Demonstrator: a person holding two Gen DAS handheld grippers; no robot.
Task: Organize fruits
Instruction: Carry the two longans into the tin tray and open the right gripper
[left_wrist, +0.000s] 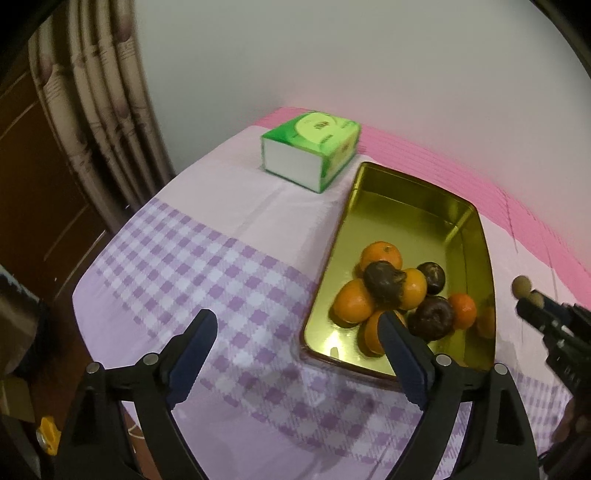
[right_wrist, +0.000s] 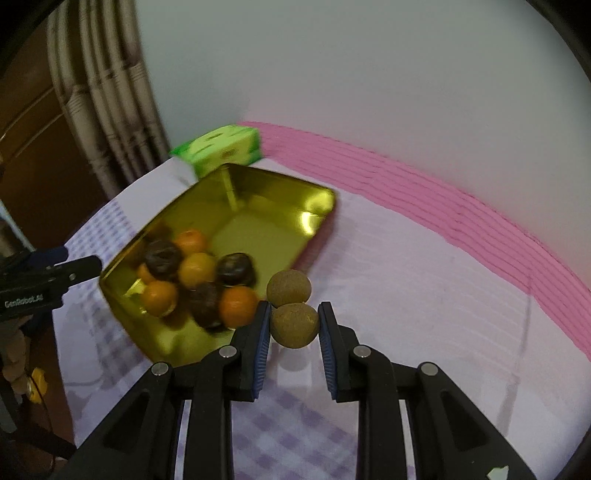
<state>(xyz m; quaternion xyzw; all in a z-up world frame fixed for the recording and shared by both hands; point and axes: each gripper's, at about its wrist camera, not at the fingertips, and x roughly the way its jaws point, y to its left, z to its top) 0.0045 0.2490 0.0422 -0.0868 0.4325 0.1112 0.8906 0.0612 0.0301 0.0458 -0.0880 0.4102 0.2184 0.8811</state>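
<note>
A gold metal tray (left_wrist: 399, 221) (right_wrist: 258, 206) lies on the checked tablecloth. Piled at its near end are several oranges (left_wrist: 380, 254) (right_wrist: 195, 269) and three dark brown fruits (left_wrist: 384, 284) (right_wrist: 162, 258). My left gripper (left_wrist: 297, 315) is open above the tray's near left corner, with nothing between its fingers. My right gripper (right_wrist: 293, 314) is shut on a small round tan fruit (right_wrist: 294, 325); a second one (right_wrist: 289, 288) clings just beyond it. The pair hangs just right of the tray (left_wrist: 521, 286).
A green tissue box (left_wrist: 314, 147) (right_wrist: 221, 149) stands behind the tray near the wall. A pink band of cloth (right_wrist: 443, 206) runs along the wall. Left of the table are a curtain (left_wrist: 99, 110) and a wooden door.
</note>
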